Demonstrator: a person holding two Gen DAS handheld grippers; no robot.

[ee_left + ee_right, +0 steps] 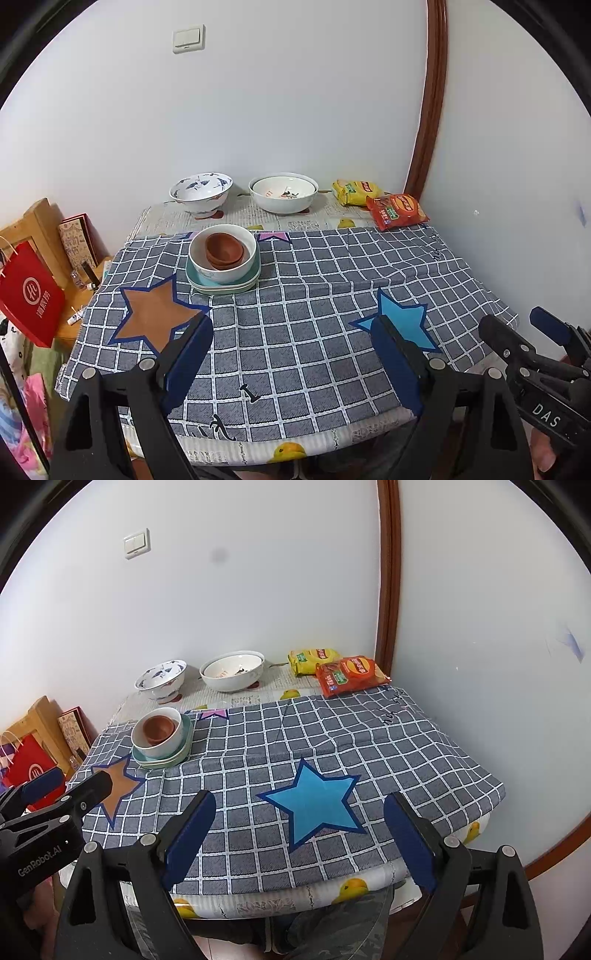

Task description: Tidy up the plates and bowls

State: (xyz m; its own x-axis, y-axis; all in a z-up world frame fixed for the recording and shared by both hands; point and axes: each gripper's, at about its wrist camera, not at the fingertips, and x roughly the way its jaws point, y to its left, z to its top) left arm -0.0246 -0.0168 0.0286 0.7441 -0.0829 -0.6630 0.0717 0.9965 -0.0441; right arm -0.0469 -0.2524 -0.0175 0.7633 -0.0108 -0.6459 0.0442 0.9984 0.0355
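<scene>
Terracotta bowls (pixel 224 250) sitting nested in the white bowl (pixel 222 252) on green plates (pixel 223 283) by the orange star (pixel 155 316), looking mostly done, leaving both back bowls, left gripper (pixel 291 354) and right gripper (pixel 300 832) hanging spread wide, empty.

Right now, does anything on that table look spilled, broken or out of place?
Nothing spilled or broken. The checked cloth is rumpled mid-table, and two snack bags lie among the dishes at the back. The stacked bowls sit neatly on their green plates.

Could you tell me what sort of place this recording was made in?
Probably a home dining corner: a cloth-covered table against the wall holds stacked bowls, snack packets sit behind, and a light switch is above.
</scene>
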